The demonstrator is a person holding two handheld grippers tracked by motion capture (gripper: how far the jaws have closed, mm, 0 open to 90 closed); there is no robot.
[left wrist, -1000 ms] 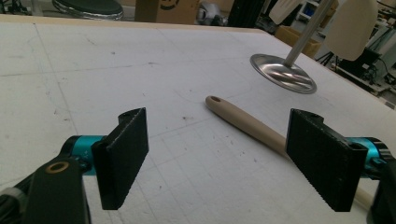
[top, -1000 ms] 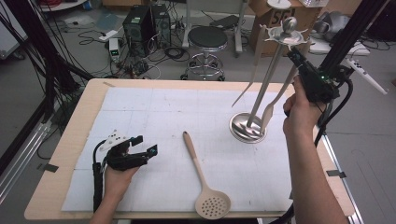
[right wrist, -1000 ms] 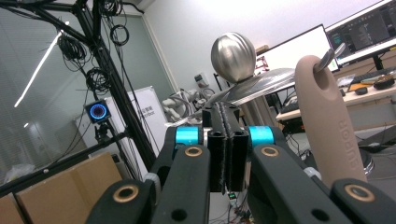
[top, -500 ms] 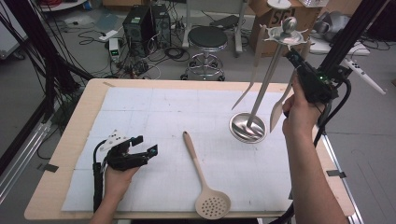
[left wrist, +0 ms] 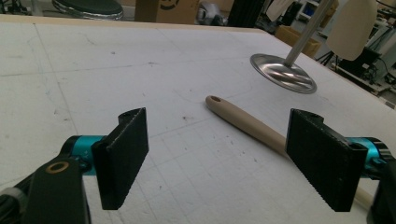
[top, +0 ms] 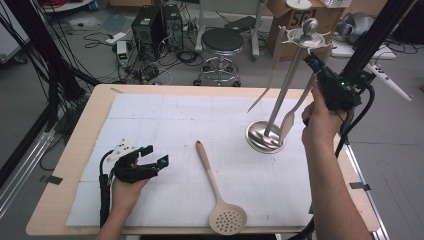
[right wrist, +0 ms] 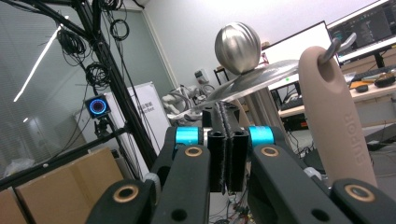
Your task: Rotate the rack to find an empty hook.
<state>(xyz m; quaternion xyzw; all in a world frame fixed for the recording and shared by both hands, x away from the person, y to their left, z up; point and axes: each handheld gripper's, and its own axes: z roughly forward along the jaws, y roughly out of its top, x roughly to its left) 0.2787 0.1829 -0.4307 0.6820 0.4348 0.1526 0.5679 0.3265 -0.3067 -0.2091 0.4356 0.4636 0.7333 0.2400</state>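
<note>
The right hand-held gripper [top: 314, 64] is raised beside the top of the metal utensil stand [top: 265, 137], its jaws pressed flat together with nothing between them — a beige utensil [right wrist: 337, 116] hangs from a hook just to its right in the right gripper view. The left hand-held gripper [top: 156, 156] rests low on the surface [top: 165, 120], jaws spread wide and empty. Ahead of it, just past its right jaw, lies the slotted spoon [top: 217, 192] — handle end pointing toward the stand's base.
</note>
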